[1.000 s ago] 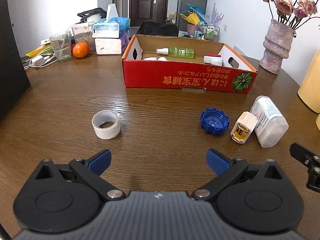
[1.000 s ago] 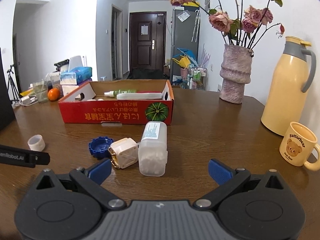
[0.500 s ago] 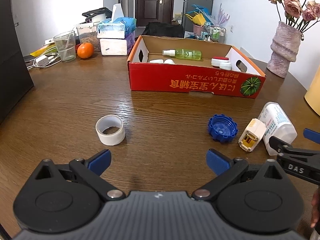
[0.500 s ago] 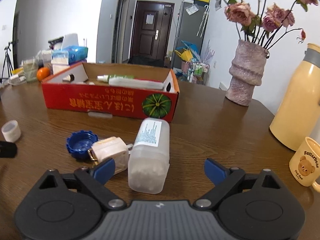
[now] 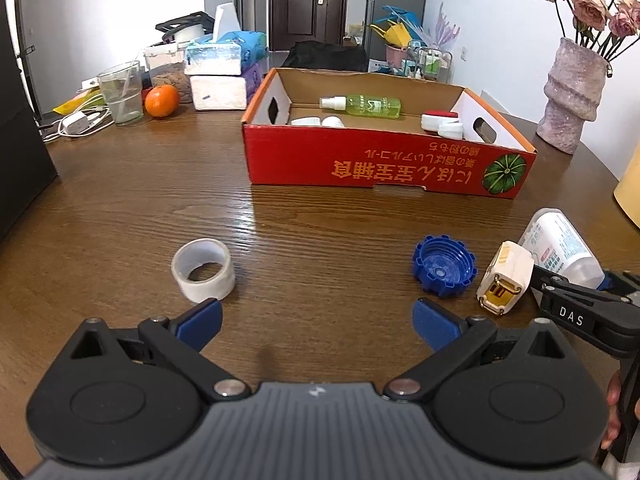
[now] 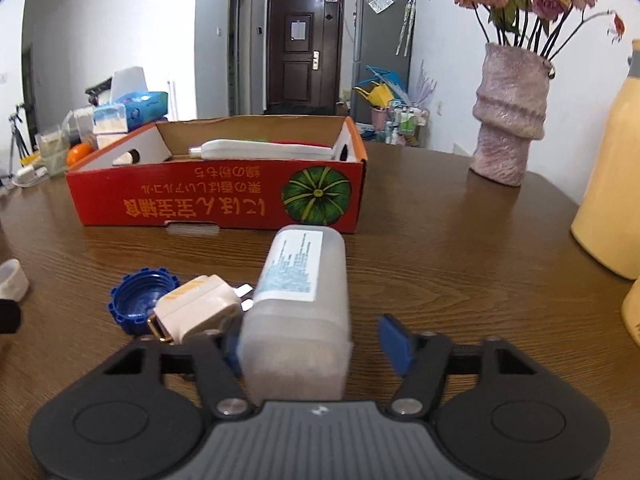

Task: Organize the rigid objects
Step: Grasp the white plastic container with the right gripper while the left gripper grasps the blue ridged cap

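Right wrist view: right gripper (image 6: 316, 346) has just been closing around the translucent white container (image 6: 302, 304), which lies on its side between the jaws. Left pad looks against its side; right pad shows a gap, so not pinched yet, by my read. White plug adapter (image 6: 198, 306) sits touching the container at its 9 o'clock, blue cap (image 6: 138, 300) just past that.

Left wrist view: left gripper (image 5: 318, 320) is spread wide, holding nothing, hovering over bare wooden table (image 5: 320, 220). Tape roll (image 5: 203, 270) sits just off its left pad at 11 o'clock. Cap, adapter and container are out at 2 o'clock, near the right gripper.

Red cardboard box (image 5: 384, 166) at 12 o'clock already holds a green spray bottle (image 5: 362, 106) and several small white and red-white items.

Progress estimate: partway. Some items are boxed; four remain on the table: tape roll, cap, adapter, container. Container is likely next, once the grip is secure.
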Motion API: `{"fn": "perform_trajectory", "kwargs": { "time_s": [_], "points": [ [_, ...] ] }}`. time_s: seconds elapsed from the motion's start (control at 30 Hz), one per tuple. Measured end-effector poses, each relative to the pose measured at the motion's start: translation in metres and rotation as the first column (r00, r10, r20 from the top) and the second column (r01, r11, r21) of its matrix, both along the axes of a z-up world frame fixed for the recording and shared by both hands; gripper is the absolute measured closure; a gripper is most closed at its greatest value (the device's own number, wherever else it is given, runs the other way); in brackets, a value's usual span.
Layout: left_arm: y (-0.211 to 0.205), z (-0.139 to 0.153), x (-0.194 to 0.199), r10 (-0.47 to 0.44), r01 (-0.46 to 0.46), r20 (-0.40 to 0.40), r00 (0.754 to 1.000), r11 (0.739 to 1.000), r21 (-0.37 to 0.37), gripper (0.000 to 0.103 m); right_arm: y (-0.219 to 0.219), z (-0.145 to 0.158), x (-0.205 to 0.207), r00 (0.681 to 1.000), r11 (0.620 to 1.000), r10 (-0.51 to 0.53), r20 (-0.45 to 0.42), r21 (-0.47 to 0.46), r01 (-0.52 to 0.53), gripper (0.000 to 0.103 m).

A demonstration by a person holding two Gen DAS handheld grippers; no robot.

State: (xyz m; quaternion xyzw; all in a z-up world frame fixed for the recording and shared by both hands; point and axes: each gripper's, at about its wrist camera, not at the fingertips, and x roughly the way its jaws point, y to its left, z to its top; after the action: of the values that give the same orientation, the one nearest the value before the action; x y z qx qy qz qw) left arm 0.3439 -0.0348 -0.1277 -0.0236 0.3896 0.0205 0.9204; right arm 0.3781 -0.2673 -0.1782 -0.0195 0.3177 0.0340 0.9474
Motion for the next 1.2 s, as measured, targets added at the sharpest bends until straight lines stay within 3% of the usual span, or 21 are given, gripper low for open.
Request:
{"fn": "perform_trajectory", "kwargs": {
  "time_s": [0.03, 0.27, 0.8, 1.2],
  "points": [
    [-0.002, -0.001, 0.002, -0.004, 0.004, -0.001, 1.0, 1.0, 0.002, 0.0, -0.002, -0.001, 0.001, 1.0, 1.0, 0.009, -0.003, 0.021, -0.009, 0.059],
    [-0.022, -0.011, 0.015, -0.04, 0.04, -0.018, 0.999, 0.999, 0.023, 0.0, -0.009, -0.003, 0.002, 1.0, 0.997, 0.006, 0.011, 0.079, -0.007, 0.06],
    [-0.052, -0.035, 0.043, -0.091, 0.095, -0.058, 0.994, 0.992, 0.085, 0.0, -0.014, 0.001, -0.005, 0.999, 0.994, -0.003, 0.05, 0.108, -0.002, 0.06],
    [-0.065, -0.044, 0.062, -0.145, 0.148, -0.045, 0.988, 0.987, 0.064, 0.0, -0.018, -0.002, -0.001, 0.999, 0.993, -0.026, 0.024, 0.112, 0.023, 0.06]
  ]
}}
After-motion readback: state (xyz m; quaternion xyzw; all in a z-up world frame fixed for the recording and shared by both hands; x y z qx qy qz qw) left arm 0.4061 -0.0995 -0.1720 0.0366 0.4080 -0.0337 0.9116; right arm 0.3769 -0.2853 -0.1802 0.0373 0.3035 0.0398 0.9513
